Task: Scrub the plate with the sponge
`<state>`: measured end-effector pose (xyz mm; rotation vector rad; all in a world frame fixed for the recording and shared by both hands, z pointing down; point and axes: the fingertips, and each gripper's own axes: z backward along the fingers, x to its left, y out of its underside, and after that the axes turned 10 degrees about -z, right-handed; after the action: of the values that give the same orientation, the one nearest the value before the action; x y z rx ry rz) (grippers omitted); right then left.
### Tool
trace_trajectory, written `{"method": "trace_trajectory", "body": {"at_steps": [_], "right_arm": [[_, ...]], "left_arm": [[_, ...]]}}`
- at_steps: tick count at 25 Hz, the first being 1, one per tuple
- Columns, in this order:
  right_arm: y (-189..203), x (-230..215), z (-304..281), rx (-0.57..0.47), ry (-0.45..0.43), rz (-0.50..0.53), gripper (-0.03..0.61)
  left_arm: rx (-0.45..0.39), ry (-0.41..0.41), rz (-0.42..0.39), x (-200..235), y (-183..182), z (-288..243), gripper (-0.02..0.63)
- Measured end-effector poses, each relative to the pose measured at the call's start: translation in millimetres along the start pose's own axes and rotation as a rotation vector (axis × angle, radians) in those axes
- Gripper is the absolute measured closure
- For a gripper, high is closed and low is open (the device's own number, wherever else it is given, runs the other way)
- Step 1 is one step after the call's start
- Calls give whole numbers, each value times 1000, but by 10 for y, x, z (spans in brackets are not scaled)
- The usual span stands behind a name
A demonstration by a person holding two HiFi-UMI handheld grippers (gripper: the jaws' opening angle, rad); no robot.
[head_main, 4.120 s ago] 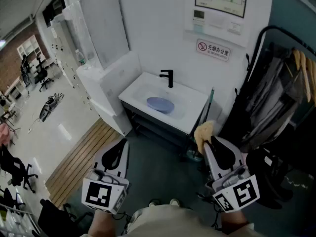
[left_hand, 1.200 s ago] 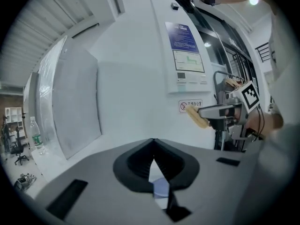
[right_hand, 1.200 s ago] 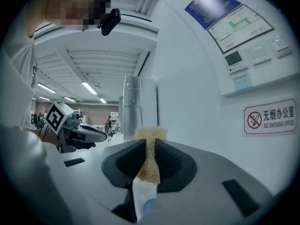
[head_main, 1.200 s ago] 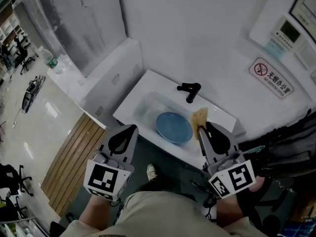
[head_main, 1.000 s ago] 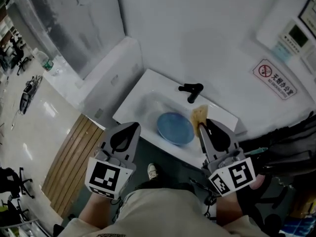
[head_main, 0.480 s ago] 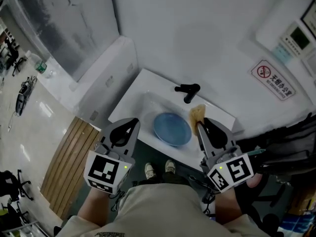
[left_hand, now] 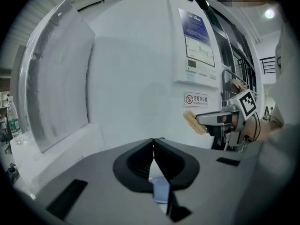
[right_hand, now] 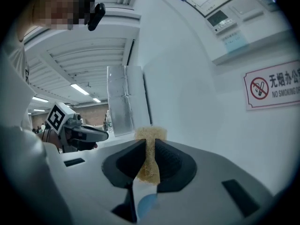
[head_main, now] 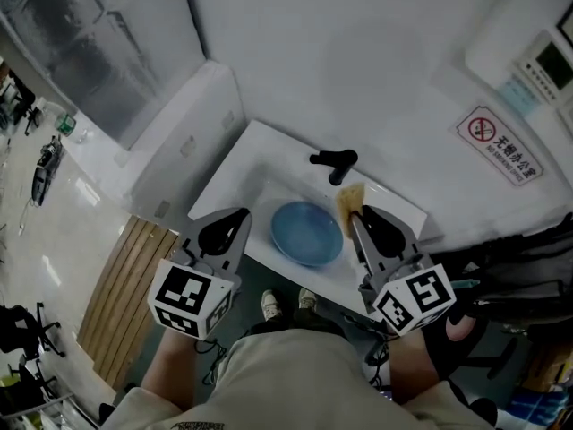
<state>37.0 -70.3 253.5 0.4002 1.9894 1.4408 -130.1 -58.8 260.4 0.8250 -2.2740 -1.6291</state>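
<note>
A white wall (head_main: 358, 61) rises behind a white washbasin (head_main: 235, 164), which is set against it and bordered on the left by a white boxed ledge (head_main: 192, 119). A strip of wooden slat flooring (head_main: 116, 294) lies to the lower left of the basin. The person stands directly in front of the basin, with one shoe (head_main: 270, 305) visible below its front edge. The left hand-held gripper (head_main: 240, 215) is positioned over the front left corner of the basin, to the left of the plate; its jaws are fully together and nothing is between them. The right hand-held gripper (head_main: 355, 215) is positioned over the right side of the basin, just right of the plate; its jaws are clamped narrowly on the sponge. The blue round plate (head_main: 306, 233) lies flat in the basin bowl, between the two gripper tips as seen from the head view. A no-smoking sign (head_main: 500, 144) is fixed to the wall, up and to the right of the basin. The black faucet (head_main: 333, 161) stands at the rear edge of the basin, behind the plate. The yellow sponge (head_main: 349, 200) projects beyond the right jaw tips, just beside the plate's far right rim and in front of the faucet.
</note>
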Motion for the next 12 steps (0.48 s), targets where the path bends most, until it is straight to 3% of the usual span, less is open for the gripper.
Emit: {"method": "trace_trajectory", "body": {"at_steps": [7, 12], "right_arm": [[264, -305, -373, 61, -13, -38, 510], [588, -502, -672, 134, -21, -79, 509]], "left_arm": [[111, 27, 10, 34, 354, -556, 537], [204, 91, 14, -5, 705, -968, 477]]}}
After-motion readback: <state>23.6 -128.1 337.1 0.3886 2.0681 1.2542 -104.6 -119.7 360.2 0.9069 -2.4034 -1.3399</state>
